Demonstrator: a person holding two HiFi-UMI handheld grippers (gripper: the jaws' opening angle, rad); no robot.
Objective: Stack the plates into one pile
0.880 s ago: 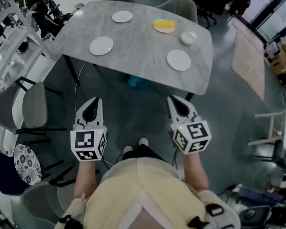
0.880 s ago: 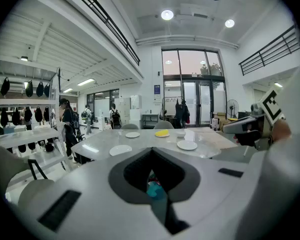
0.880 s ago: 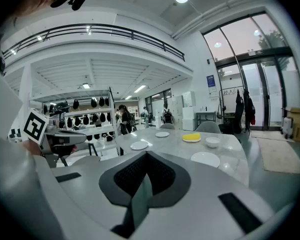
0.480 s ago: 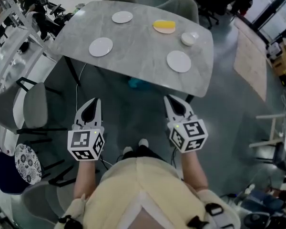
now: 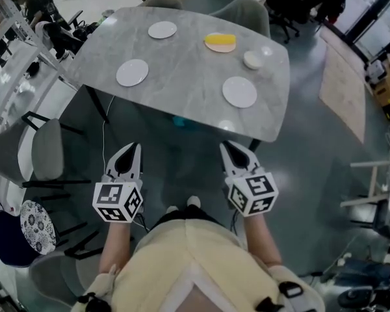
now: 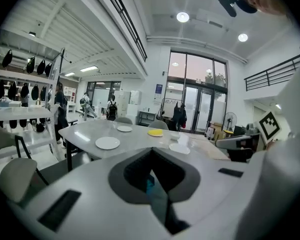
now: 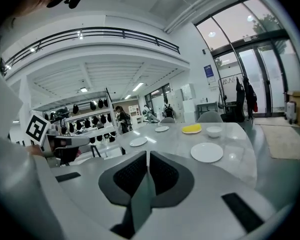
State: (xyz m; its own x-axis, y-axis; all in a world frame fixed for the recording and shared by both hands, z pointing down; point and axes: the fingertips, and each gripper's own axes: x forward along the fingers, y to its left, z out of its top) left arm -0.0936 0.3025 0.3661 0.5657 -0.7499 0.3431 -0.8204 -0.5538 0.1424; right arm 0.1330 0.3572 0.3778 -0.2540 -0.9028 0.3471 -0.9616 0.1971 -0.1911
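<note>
Left gripper (image 5: 134,147) and right gripper (image 5: 225,145) closed, empty; plates (image 5: 132,72) scattered on table (image 5: 182,57).

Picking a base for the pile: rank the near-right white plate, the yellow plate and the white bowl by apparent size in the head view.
1. Near-right white plate.
2. Yellow plate, slightly smaller; it lies farther away, so the true order of these two is unsure.
3. White bowl, plainly smallest.

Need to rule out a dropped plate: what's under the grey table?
A teal object peeks out below the table at its near edge. No plate shows there, but the tabletop covers most of the space beneath.
</note>
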